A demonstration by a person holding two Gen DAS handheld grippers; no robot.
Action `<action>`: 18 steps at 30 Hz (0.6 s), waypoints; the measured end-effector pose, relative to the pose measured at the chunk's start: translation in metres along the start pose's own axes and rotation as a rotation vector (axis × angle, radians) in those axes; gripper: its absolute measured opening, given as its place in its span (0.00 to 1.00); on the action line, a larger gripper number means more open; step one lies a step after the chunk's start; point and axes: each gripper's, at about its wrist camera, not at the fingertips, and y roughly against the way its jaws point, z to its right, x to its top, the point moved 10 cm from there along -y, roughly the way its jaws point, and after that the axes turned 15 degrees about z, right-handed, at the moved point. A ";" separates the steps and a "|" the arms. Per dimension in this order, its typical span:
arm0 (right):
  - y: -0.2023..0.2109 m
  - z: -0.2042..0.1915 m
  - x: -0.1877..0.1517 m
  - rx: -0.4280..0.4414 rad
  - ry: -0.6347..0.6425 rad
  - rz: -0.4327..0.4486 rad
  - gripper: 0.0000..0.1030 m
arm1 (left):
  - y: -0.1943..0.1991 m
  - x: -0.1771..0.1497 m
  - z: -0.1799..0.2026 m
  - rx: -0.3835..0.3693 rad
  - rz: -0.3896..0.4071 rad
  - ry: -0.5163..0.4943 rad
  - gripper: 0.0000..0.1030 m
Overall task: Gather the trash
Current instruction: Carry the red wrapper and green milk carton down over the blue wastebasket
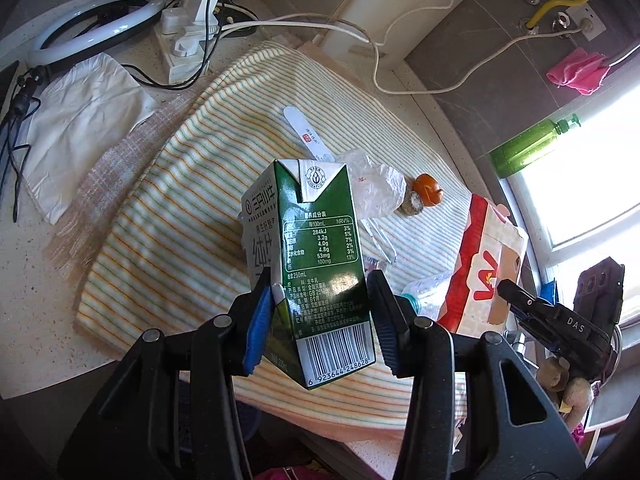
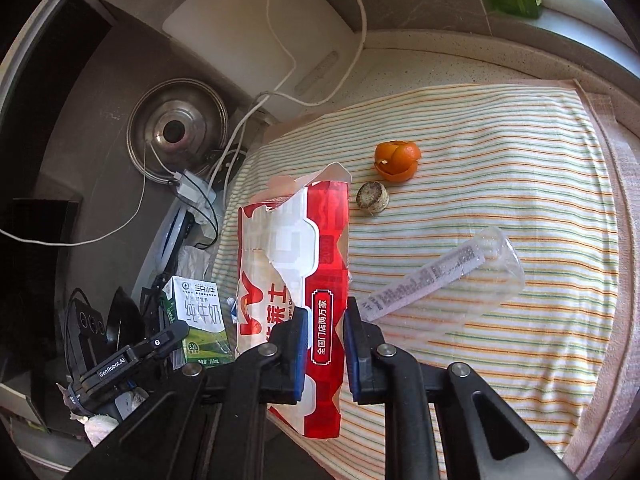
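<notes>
Left tongs closed on the green-and-white 250 mL milk carton, blue pads pinching its two sides, carton lifted above the striped orange-and-green cloth on the speckled desk. Right tongs clamped on the lower part of the torn red-and-white paper fast-food bag, mouth up, held just beside the carton.

Probably the step in hand: dropping the carton into the bag. Best done by keeping the bag upright and its ragged mouth wide, bringing the carton directly over the opening, lowering narrow end first, releasing only once inside (thin paper, likely to fold under a sideways nudge).

Counted on the cloth: one orange peel, one small round cap-like stub, one clear plastic tube wrapper, one crumpled clear plastic piece, one white flat stick.
</notes>
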 end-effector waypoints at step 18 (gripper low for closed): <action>0.041 -0.059 -0.118 -0.054 0.241 -0.009 0.14 | 0.064 -0.079 -0.058 0.017 -0.042 -0.065 0.45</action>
